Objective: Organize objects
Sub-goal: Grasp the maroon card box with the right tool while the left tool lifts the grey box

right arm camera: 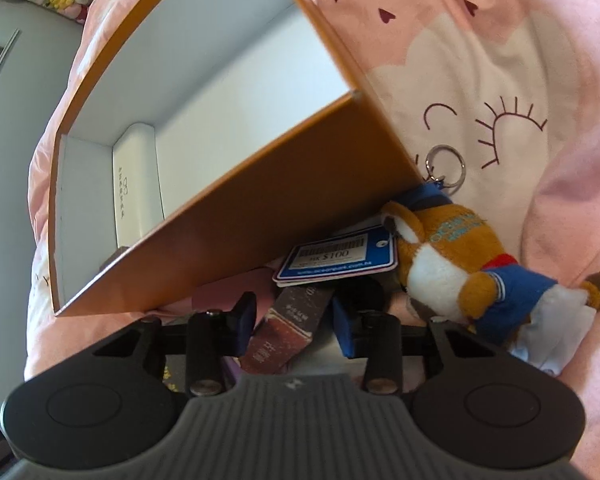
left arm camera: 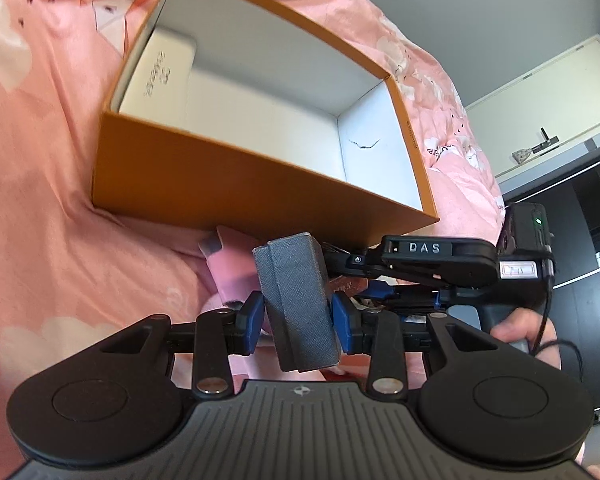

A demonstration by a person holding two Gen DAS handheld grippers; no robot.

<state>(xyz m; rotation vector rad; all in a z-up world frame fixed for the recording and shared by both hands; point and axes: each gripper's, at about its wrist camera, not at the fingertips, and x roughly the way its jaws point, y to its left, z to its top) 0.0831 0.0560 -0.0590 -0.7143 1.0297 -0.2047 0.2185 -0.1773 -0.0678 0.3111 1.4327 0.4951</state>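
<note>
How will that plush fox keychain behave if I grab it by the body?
The plush fox keychain looks soft, so it would likely squash and flop. Its metal ring and blue price tag would probably dangle. It seems light.

Orange box (left arm camera: 236, 184), white inside; grey case (left arm camera: 300, 304); pink bedcover (left arm camera: 40, 200).

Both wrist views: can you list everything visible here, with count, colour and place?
Box: 1, orange outside, white inside, open on the pink bedding.
White case: 1, inside the box at one end.
Grey case: 1, between the left gripper pads.
Brown book-like item: 1, between the right gripper fingers.
Plush toy: 1, orange, white, blue, beside the box, with keyring.
Price tag: 1, blue-white, by the plush.
</note>
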